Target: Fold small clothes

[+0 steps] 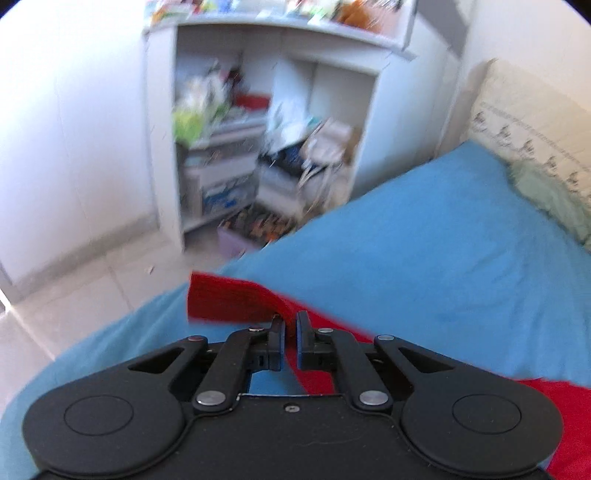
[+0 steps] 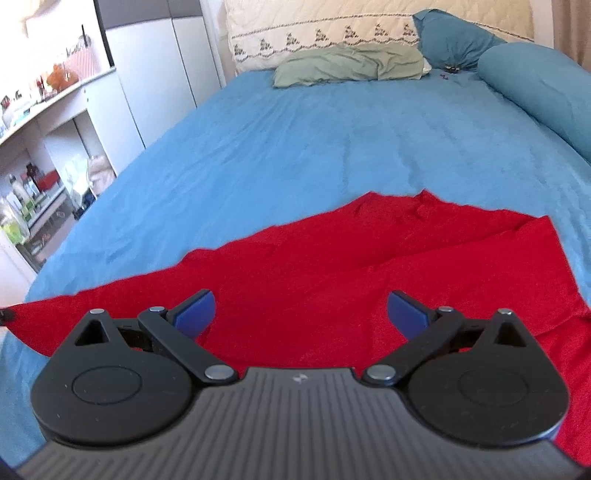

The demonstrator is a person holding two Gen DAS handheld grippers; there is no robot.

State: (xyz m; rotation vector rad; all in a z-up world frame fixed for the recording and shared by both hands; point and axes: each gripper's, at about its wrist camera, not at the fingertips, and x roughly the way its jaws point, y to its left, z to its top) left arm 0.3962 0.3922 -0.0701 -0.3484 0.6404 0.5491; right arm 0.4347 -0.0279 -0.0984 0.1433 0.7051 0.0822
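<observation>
A red garment (image 2: 351, 266) lies spread on the blue bed sheet (image 2: 314, 147). My left gripper (image 1: 290, 321) is shut on an edge of the red garment (image 1: 229, 299) and holds it lifted, so a flap sticks out past the fingers to the left. Its tip shows at the far left of the right wrist view (image 2: 6, 315). My right gripper (image 2: 301, 306) is open, its blue pads (image 2: 195, 308) wide apart just above the middle of the cloth, holding nothing.
A green pillow (image 2: 347, 66), a blue bolster (image 2: 543, 92) and a cream headboard cover (image 2: 332, 29) lie at the bed's far end. A cluttered white shelf unit (image 1: 258, 129) stands on the tiled floor (image 1: 74, 295) left of the bed.
</observation>
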